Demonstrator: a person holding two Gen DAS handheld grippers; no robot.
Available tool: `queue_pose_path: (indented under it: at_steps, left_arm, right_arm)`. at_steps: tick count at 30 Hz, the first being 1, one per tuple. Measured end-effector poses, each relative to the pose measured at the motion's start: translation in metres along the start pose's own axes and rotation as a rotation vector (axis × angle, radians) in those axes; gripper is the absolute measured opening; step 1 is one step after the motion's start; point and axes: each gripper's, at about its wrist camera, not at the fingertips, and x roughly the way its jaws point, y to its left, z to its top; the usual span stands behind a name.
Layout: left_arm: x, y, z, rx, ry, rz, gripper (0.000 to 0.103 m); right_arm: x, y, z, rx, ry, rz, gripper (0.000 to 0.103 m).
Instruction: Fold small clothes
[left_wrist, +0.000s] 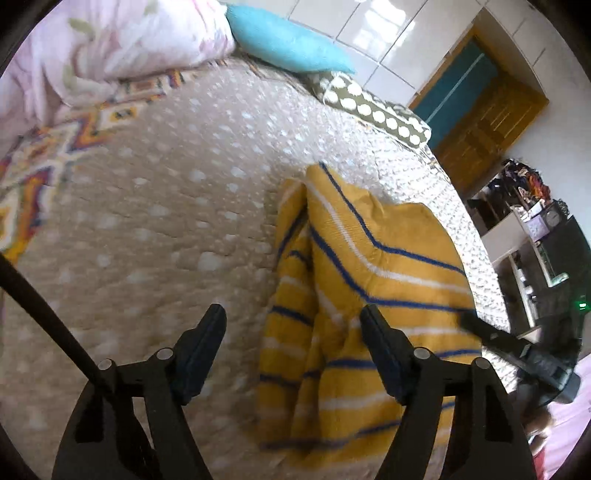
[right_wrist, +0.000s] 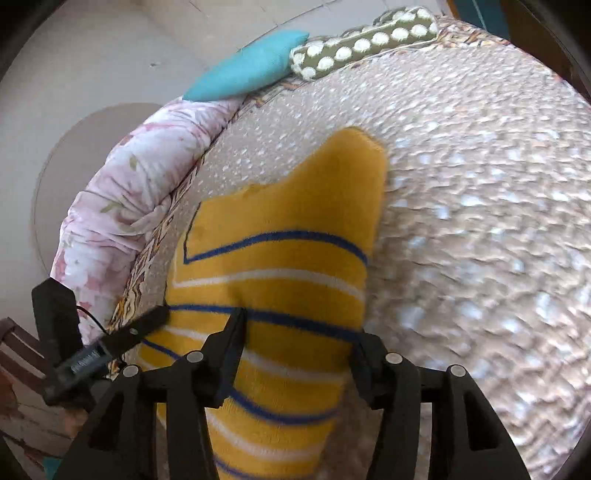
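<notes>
Two black fingers of the left gripper (left_wrist: 293, 325) fill the bottom of the left wrist view, spread wide apart with nothing between them. One yellow sweater (left_wrist: 354, 280) with blue and white stripes lies rumpled on the bedspread (left_wrist: 166, 221) at lower centre-right; the right-hand finger (left_wrist: 380, 343) overlaps it in the frame, the left-hand one sits over bare cover. At the lower right edge the other gripper's tip shows, blurred, against the sweater's edge. Along the top sit three soft things — one floral quilt (left_wrist: 110, 40) at upper left, one blue pillow (left_wrist: 284, 44) at top centre, one dotted cushion (left_wrist: 373, 107) to its right.

From the right wrist, the right gripper (right_wrist: 299, 328) also stands open, its two fingers straddling the sweater (right_wrist: 288, 236), which fills the centre and runs down under the camera; one sleeve points toward the top. The left gripper's tip (right_wrist: 147, 325) touches the sweater's left edge. The quilt (right_wrist: 140, 184) curves along the left, with the pillow (right_wrist: 247, 66) and cushion (right_wrist: 362, 44) at the top.
</notes>
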Motion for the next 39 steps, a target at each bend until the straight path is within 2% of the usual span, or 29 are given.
queue_pose_path:
  at_steps: [1,4,5,6,8,10,12,16,19,22,24,29,32,34,37,39]
  left_arm:
    - [-0.008,0.003,-0.003,0.015,-0.019,0.039,0.084]
    - [-0.022,0.019,-0.012,0.058,-0.057,0.191,0.086]
    - [-0.022,0.028,-0.017,0.071,-0.053,0.248,0.086]
    - [-0.021,0.034,-0.019,0.072,-0.048,0.273,0.086]
    - [-0.015,0.051,-0.029,0.052,-0.029,0.308,0.086]
    - [-0.007,0.066,-0.039,0.033,-0.019,0.290,0.088]
    - [-0.008,0.064,-0.046,0.070,-0.075,0.250,0.097]
    - [-0.005,0.064,-0.046,0.077,-0.077,0.261,0.098]
    - [-0.005,0.065,-0.045,0.072,-0.085,0.243,0.100]
    - [-0.007,0.068,-0.047,0.057,-0.098,0.214,0.100]
    - [-0.007,0.067,-0.047,0.055,-0.100,0.207,0.101]
    - [-0.006,0.067,-0.047,0.058,-0.098,0.209,0.102]
    - [-0.006,0.068,-0.046,0.048,-0.105,0.194,0.102]
    - [-0.007,0.069,-0.047,0.043,-0.109,0.187,0.102]
    - [-0.008,0.071,-0.046,0.036,-0.114,0.178,0.102]
    - [-0.008,0.071,-0.046,0.034,-0.115,0.176,0.102]
  right_arm:
    - [-0.012,0.006,-0.001,-0.033,-0.034,-0.024,0.058]
    - [-0.040,0.024,-0.001,-0.122,-0.122,-0.054,0.058]
    - [-0.045,0.034,0.000,-0.151,-0.137,-0.045,0.053]
    - [-0.046,0.041,0.001,-0.168,-0.137,-0.034,0.038]
    - [-0.036,0.063,0.001,-0.216,-0.106,-0.002,0.027]
    - [-0.022,0.080,0.001,-0.246,-0.072,0.015,0.025]
    - [0.001,0.095,0.000,-0.263,-0.033,0.021,0.025]
    - [0.068,0.117,0.008,-0.279,0.061,-0.029,0.025]
    - [0.113,0.126,0.026,-0.276,0.087,-0.074,0.025]
    - [0.145,0.129,0.040,-0.244,0.136,-0.099,0.021]
    - [0.155,0.130,0.040,-0.259,0.135,-0.117,0.021]
    - [0.144,0.143,0.035,-0.341,0.089,-0.154,0.022]
    - [0.095,0.153,0.033,-0.350,-0.021,-0.102,0.023]
    - [0.068,0.152,0.023,-0.345,-0.053,-0.071,0.023]
    - [0.046,0.147,-0.003,-0.344,-0.042,-0.032,0.023]
    - [0.047,0.145,-0.019,-0.358,-0.025,-0.035,0.023]
